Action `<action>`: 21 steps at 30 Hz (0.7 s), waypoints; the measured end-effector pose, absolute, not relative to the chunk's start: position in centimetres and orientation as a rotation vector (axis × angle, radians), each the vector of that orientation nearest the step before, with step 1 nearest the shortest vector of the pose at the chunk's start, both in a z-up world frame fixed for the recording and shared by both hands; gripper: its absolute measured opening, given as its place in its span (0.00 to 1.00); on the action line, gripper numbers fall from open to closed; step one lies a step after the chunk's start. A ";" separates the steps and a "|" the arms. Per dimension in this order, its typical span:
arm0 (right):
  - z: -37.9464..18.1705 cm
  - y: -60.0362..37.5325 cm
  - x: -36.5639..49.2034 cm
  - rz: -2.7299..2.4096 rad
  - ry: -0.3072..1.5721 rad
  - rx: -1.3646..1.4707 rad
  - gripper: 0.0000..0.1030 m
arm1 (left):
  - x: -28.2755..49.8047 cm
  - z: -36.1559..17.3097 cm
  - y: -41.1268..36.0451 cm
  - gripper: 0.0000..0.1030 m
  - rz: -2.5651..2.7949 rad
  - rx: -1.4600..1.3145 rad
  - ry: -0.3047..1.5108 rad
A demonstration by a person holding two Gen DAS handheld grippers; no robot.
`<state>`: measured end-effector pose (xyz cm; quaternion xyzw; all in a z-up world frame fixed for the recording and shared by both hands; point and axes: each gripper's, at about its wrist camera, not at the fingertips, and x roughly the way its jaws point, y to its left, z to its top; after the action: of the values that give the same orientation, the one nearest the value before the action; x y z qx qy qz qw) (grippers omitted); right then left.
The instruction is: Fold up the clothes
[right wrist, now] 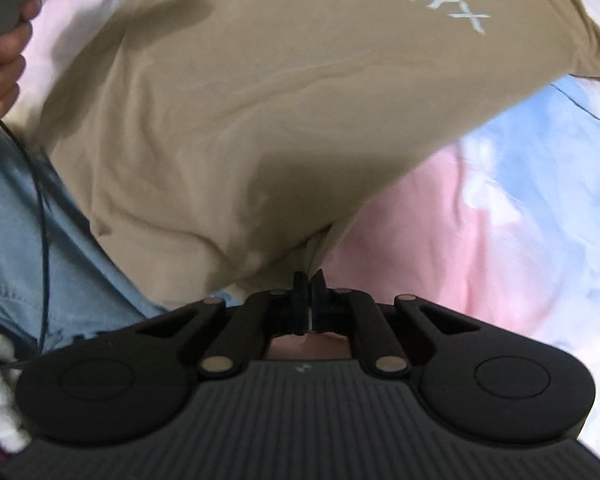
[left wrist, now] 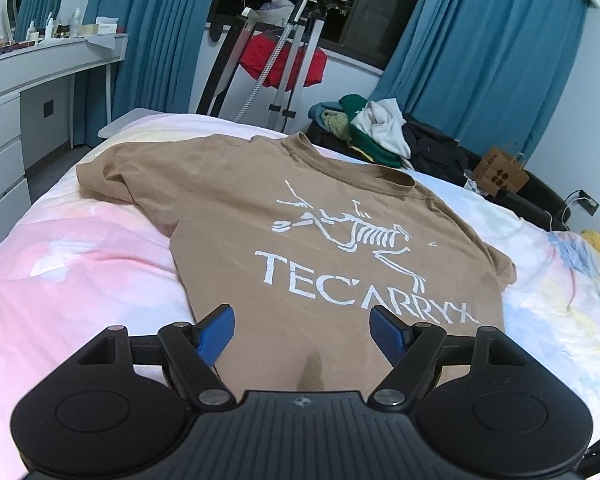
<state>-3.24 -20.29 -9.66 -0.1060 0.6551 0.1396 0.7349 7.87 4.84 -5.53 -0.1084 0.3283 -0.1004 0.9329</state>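
A tan T-shirt (left wrist: 300, 208) with a white skeleton print and lettering lies spread on the bed, collar at the far end. My left gripper (left wrist: 302, 320) is open, its blue pads just above the shirt's near hem, holding nothing. My right gripper (right wrist: 310, 280) is shut on the shirt's (right wrist: 240, 120) bottom hem corner, which bunches up at the fingertips and lifts off the bedding. The person's hand (right wrist: 0, 60) on the left gripper's handle shows at the right wrist view's left edge.
The bed has a pink, white and blue cover (left wrist: 80, 260). A white dresser (left wrist: 4, 120) stands at the left. A clothes pile (left wrist: 372, 128), a paper bag (left wrist: 500, 174) and a rack with a red garment (left wrist: 284, 60) stand beyond the bed.
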 end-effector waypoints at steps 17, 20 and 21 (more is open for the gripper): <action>-4.8 -30.4 -1.2 0.199 1.148 0.336 0.38 | 8.2 -5.6 4.9 0.77 -0.180 -0.237 0.663; -5.2 -34.1 1.9 0.098 0.960 0.514 0.53 | 8.4 -5.7 4.7 0.77 -0.180 -0.250 0.660; -5.7 -36.1 2.9 0.043 0.893 0.600 0.53 | 8.5 -5.7 4.7 0.77 -0.180 -0.252 0.659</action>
<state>2.91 -36.05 -5.75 0.2856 0.4252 0.0205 0.8586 8.47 4.67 -5.73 -0.1234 0.3224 -0.0881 0.9344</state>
